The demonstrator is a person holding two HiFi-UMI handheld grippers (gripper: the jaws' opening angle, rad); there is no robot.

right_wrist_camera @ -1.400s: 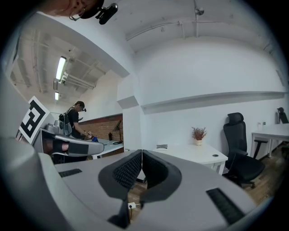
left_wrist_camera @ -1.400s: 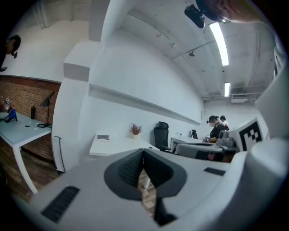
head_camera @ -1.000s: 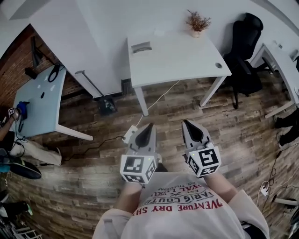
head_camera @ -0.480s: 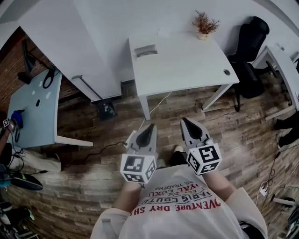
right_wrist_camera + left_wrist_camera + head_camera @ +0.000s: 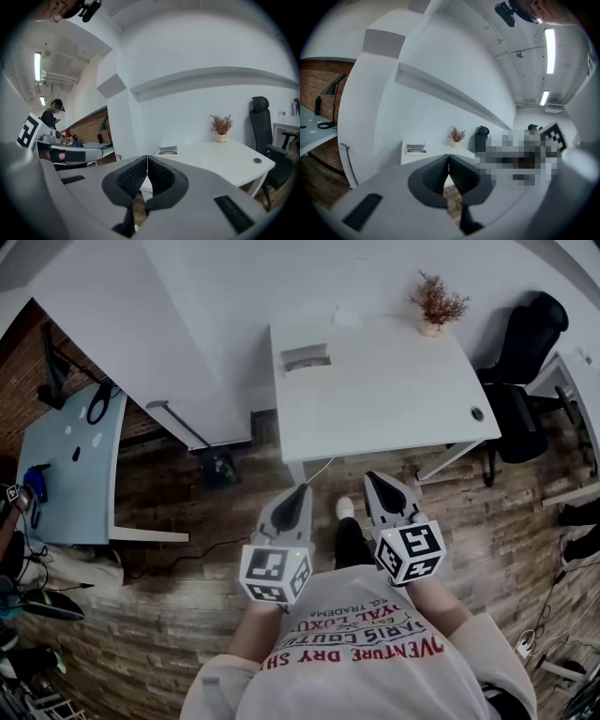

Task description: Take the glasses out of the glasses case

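Looking steeply down, I have the left claw [image 5: 301, 490] and the right claw [image 5: 370, 478] side by side and level with each other. Both are over the brown wooden plank floor [image 5: 169, 606], near the front edge of the white rectangular table [image 5: 394, 399].

Left claw is clenched: in its own view the ribbed black pads [image 5: 436, 174] meet at the tips with nothing between them. Right claw, same story, with its pads [image 5: 131, 177] pressed together and empty.

And there is the target. The flat grey rectangular glasses case [image 5: 306, 358] lies on the table's far left corner, close to the white wall and well apart from both claws. Both gripper views pick it up just above the closed tips. It is too small for me to tell whether it is open or whether the glasses are in it.

At the table's far right corner stands a small pot with a dried reddish plant [image 5: 437, 304], apart from the case. A black office chair [image 5: 530, 343] sits beyond the table's right side. A pale blue table [image 5: 80, 465] stands off to the left by the brick wall [image 5: 19, 362].
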